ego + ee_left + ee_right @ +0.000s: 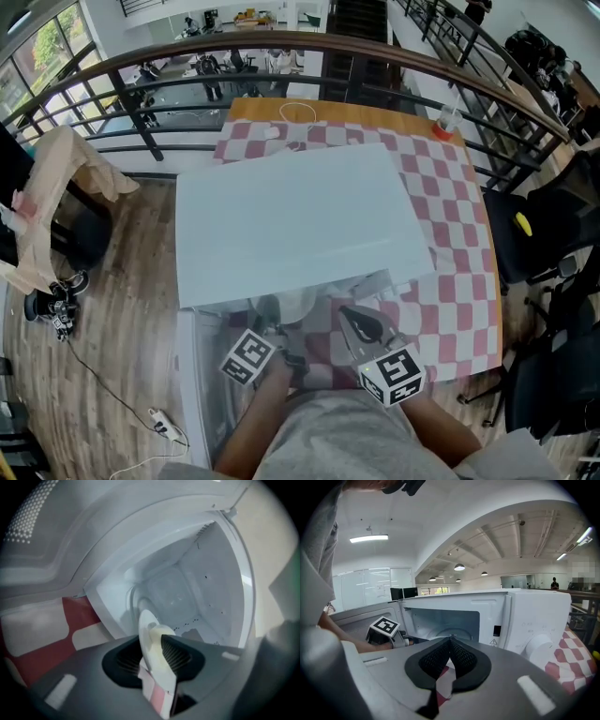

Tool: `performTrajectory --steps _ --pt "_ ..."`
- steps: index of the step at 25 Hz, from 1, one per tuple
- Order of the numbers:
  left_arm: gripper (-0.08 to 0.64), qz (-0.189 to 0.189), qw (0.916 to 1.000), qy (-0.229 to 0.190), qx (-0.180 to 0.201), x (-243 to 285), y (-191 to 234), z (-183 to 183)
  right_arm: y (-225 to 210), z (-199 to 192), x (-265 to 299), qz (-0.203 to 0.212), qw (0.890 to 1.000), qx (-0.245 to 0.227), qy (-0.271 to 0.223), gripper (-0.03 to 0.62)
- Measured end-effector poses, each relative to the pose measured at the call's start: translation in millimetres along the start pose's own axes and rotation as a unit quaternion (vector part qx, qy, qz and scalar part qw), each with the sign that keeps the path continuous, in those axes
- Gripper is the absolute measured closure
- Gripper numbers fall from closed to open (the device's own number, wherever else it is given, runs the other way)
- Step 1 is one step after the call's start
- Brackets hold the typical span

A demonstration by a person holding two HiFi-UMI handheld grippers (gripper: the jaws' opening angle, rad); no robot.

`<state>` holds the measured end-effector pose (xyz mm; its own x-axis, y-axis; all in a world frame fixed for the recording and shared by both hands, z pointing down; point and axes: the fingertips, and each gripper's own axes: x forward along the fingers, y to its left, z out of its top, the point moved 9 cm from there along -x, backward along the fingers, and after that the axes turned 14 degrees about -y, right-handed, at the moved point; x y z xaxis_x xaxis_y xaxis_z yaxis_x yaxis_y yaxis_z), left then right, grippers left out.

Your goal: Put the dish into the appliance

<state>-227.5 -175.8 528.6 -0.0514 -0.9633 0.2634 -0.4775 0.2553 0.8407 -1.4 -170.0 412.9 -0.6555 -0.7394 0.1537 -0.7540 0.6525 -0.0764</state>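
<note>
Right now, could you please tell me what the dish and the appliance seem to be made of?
Dish: probably glazed ceramic, possibly melamine; white, smooth, with a soft sheen on its thin rim.
Appliance: likely painted sheet metal; flat satin-white panels with crisp edges. Its knob looks like moulded plastic.

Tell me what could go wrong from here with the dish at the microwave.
1. The dish sits between the jaws of the left hand-held gripper, which look slack around it. It could slip out and drop at the mouth of the microwave.
2. The jaws have only the dish's near edge, and most of it sticks out ahead. It may tip or knock a cavity wall on the way in.
</note>
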Motion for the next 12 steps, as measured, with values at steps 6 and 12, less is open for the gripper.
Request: performTrajectory --steps 6,12 --pt "0.424 0.005 0.9984 0.013 0.056 0.6 -6.1 0.9 1.6 -1.3 -2.6 -0.001 1.000 -0.009 0.003 0.595" --pt "0.312 -0.024 0.9939 0.021 0.105 0.4 -10.2 -0.2 -0.2 -4.4 -3.1 -0.007 1.000 -0.009 0.004 0.595"
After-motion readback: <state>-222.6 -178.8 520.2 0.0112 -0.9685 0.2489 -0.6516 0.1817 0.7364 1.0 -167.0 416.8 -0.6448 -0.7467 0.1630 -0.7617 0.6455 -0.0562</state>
